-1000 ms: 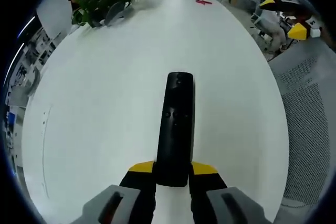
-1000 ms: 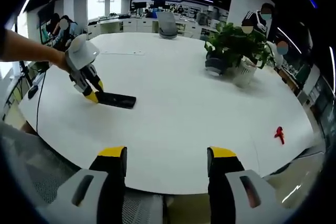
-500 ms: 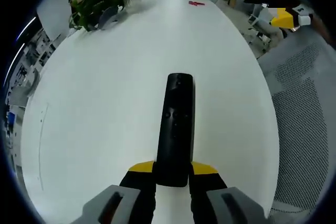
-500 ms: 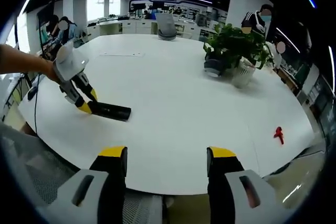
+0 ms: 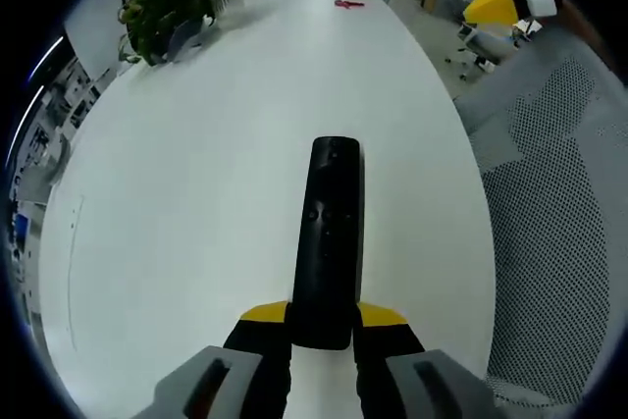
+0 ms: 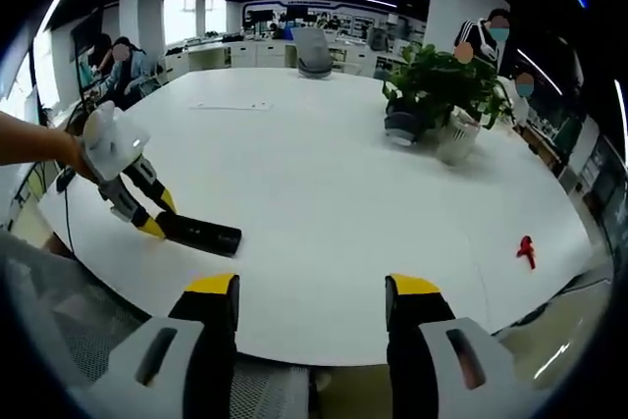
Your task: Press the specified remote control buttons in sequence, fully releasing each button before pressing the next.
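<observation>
The left tongs (image 6: 152, 228), clamped on the remote (image 5: 329, 242), have carried it nearer the worktop (image 6: 324, 183) edge, while the right tongs (image 6: 309, 316) hang wide apart, so no button is pressed yet.

Grey tool (image 5: 323, 333) bodies — black jaws, yellow tips

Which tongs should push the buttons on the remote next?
Probably the right tongs. They are open and hold nothing. The left tongs are shut on the black remote control, steadying it on the white table, though the right tongs are far from it.
</observation>
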The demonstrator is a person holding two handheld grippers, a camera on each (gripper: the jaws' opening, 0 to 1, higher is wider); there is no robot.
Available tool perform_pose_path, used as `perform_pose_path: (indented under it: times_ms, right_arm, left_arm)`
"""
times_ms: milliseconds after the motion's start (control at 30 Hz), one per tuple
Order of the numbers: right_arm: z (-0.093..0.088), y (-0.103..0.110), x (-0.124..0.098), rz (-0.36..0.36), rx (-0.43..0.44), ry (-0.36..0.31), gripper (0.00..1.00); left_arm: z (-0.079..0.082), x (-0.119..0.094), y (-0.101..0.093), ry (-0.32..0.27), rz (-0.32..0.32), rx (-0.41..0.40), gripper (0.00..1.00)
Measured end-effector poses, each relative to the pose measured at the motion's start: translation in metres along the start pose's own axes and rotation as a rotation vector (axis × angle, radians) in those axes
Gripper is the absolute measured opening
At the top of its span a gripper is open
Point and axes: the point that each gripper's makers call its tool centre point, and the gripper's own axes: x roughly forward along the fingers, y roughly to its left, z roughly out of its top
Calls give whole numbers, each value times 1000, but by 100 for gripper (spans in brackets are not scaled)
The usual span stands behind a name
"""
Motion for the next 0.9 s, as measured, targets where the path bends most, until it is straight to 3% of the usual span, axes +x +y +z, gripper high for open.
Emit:
perform_pose_path:
  times_ms: [567, 900]
  right_arm:
    - [0, 6, -1, 33, 0, -4, 58]
    - [0, 13, -2, 81, 38, 1, 48]
  left_arm:
    - [-2, -3, -46, -13, 11, -24, 23]
    - [-1, -3, -64, -11, 28, -51, 23]
